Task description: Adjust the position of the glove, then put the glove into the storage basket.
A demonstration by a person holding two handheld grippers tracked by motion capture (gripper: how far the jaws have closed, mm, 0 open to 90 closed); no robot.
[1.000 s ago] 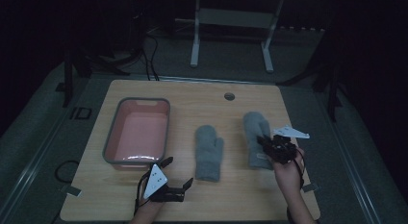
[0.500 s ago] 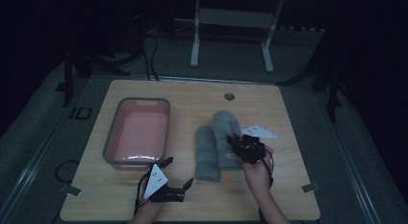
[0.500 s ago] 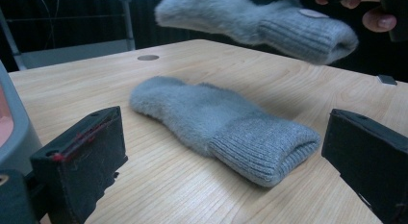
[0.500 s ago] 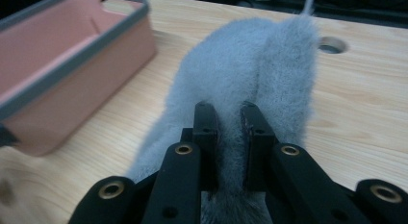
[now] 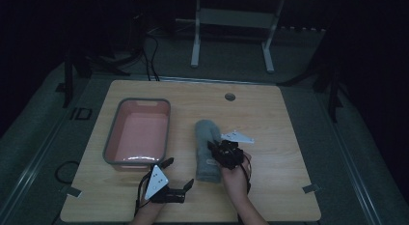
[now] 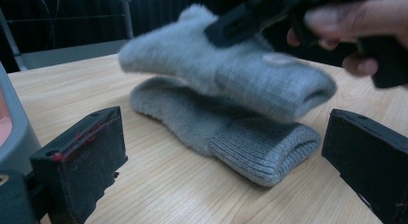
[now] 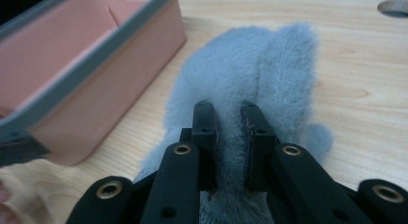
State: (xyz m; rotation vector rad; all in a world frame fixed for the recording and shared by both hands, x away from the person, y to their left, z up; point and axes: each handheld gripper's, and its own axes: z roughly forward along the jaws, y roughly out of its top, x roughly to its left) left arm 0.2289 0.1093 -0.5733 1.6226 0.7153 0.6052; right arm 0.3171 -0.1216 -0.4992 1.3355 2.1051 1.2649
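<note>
Two grey knitted mittens sit at the table's middle. My right gripper [image 5: 215, 151] is shut on the upper mitten [image 5: 206, 130] and holds it just above the lower mitten [image 6: 231, 137], which lies flat on the wood. In the right gripper view the fuzzy held mitten [image 7: 250, 65] is pinched between the jaws of that gripper [image 7: 230, 119]. My left gripper [image 5: 177, 173] rests near the front edge, open, its jaws wide and aimed at the lower mitten's cuff. The left gripper view shows the held mitten [image 6: 226, 70] blurred, with the right gripper [image 6: 250, 17] on top of it.
A pink tub with a grey rim [image 5: 112, 138] stands left of the mittens, close beside them in the right gripper view [image 7: 96, 56]. A round cable hole [image 5: 230, 96] sits at the table's far side. Bare wood lies to the right.
My right gripper has carried its mitten leftward from the right side of the table to over the other mitten. The left gripper has stayed put.
</note>
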